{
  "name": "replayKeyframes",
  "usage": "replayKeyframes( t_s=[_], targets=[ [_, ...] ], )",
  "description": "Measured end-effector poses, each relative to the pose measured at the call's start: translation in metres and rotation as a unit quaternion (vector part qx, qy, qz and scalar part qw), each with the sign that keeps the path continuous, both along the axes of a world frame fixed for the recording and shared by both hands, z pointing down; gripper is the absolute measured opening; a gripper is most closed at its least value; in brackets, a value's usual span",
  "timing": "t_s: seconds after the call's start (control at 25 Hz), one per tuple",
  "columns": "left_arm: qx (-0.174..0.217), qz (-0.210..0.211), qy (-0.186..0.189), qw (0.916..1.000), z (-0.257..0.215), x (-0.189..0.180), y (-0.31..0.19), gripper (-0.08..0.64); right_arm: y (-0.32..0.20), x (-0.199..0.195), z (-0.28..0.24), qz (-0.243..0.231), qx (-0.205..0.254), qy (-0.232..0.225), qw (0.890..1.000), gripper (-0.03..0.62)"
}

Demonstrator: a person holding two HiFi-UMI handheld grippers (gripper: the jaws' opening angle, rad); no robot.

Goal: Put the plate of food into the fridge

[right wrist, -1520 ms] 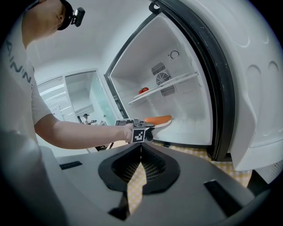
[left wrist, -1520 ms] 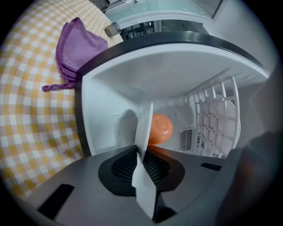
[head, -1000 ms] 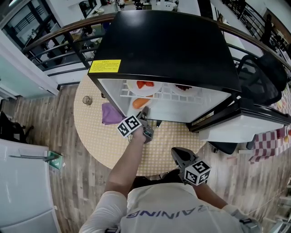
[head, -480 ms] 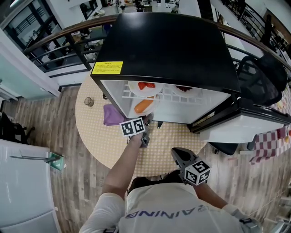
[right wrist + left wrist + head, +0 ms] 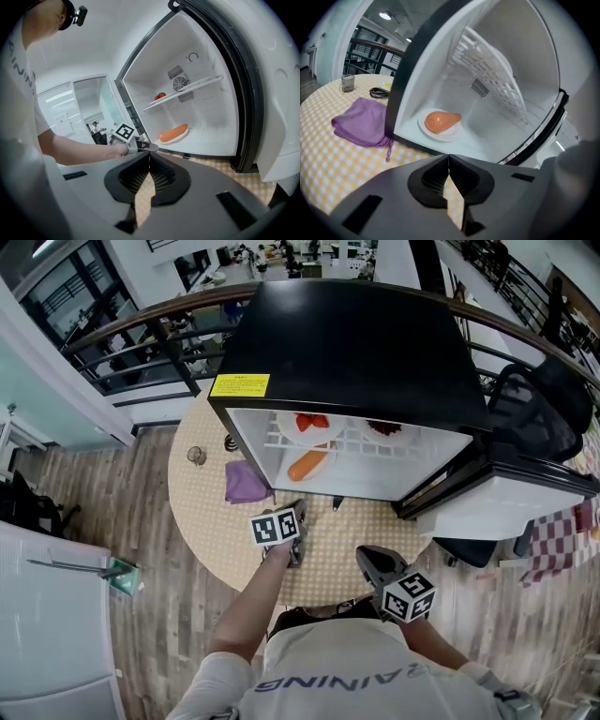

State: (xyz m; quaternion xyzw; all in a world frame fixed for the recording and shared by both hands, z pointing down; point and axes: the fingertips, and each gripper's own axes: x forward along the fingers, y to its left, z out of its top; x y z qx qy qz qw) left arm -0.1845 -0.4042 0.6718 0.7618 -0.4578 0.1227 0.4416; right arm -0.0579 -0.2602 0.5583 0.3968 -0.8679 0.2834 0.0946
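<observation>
The black fridge (image 5: 356, 334) stands open on the round table. A white plate with an orange piece of food (image 5: 309, 465) rests on the fridge's bottom floor, also in the left gripper view (image 5: 440, 124) and the right gripper view (image 5: 174, 133). My left gripper (image 5: 297, 508) hovers over the table just outside the fridge opening, apart from the plate. Its jaws (image 5: 448, 157) are shut with nothing between them. My right gripper (image 5: 367, 555) hangs nearer my body, shut and empty (image 5: 149, 157); it looks at the left gripper (image 5: 150, 147).
A plate with red food (image 5: 309, 422) sits on the wire shelf above. The fridge door (image 5: 506, 488) swings open to the right. A purple cloth (image 5: 246, 482) and a glass (image 5: 196, 456) lie on the checked table (image 5: 206, 521) at left. A black chair (image 5: 544, 399) stands behind the door.
My left gripper has drawn back out of the fridge toward me, leaving the plate on the fridge floor. The right gripper has stayed where it was.
</observation>
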Motion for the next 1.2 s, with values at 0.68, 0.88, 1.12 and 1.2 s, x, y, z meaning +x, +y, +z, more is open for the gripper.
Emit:
replayKeyframes(
  t_s=[0.68,0.88,1.12,1.2],
  targets=[
    [0.163,-0.025,0.003,0.9864,-0.112,-0.066,0.112,0.009,-0.014,-0.040,-0.033,-0.021,0.058,-0.014,0.998,0.021],
    [0.212,0.000,-0.034,0.9766,-0.135,-0.070,0.133,0.009,-0.016,-0.049,-0.039,-0.024,0.070,-0.013,0.997,0.021],
    [0.250,0.005,-0.038,0.9676,-0.166,-0.067,0.143,0.009,-0.010,-0.061,-0.043,-0.045,0.086,0.008,0.995,0.021],
    [0.250,0.000,-0.030,0.9678,-0.169,-0.068,0.142,0.009,-0.009,-0.063,-0.044,-0.045,0.087,0.010,0.995,0.021]
  ],
)
